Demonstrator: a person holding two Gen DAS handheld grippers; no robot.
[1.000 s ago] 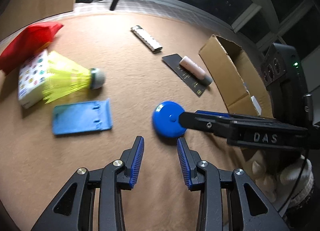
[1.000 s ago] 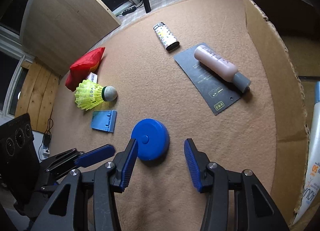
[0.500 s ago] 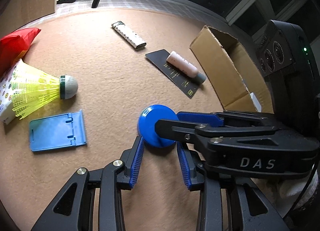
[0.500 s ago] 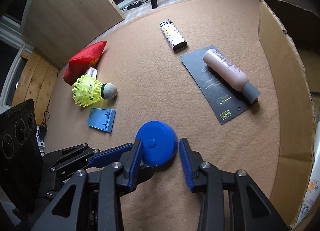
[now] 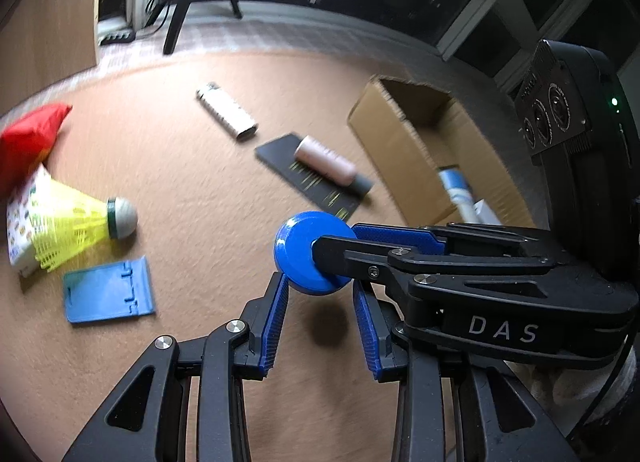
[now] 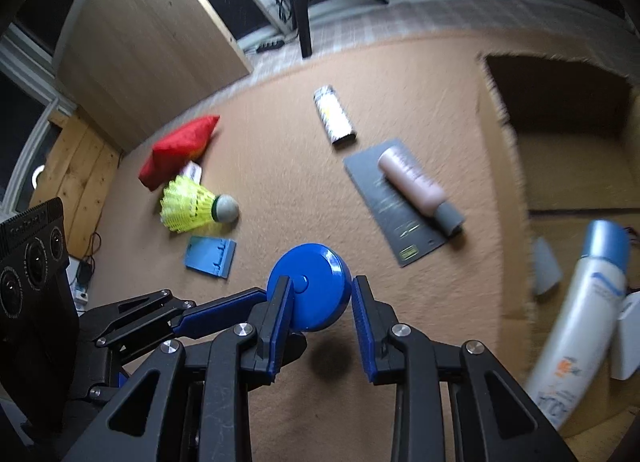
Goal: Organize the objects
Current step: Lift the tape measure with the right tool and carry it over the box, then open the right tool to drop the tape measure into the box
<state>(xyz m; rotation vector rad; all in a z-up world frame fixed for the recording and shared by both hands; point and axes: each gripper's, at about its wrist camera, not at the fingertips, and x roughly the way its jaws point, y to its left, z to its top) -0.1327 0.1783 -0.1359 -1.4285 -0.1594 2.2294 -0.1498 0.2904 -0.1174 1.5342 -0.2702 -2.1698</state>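
Observation:
A round blue disc hangs just above the tan carpet, its shadow under it. My right gripper has the disc between its blue pads; both pads press on its rim while the jaws are still closing. In the left wrist view the right gripper reaches in from the right with the blue disc. My left gripper stands partly open just below the disc, gripping nothing. A yellow shuttlecock, a blue card holder, a lighter and a pink tube lie on the carpet.
An open cardboard box stands on the right with a white, blue-capped bottle inside. The pink tube lies on a dark card. A red bag and a patterned box lie at the left. A wooden panel stands behind.
My right gripper's jaws have shut on the blue disc and raised it off the carpet. My left gripper has moved in under the disc and risen, its gap unchanged.

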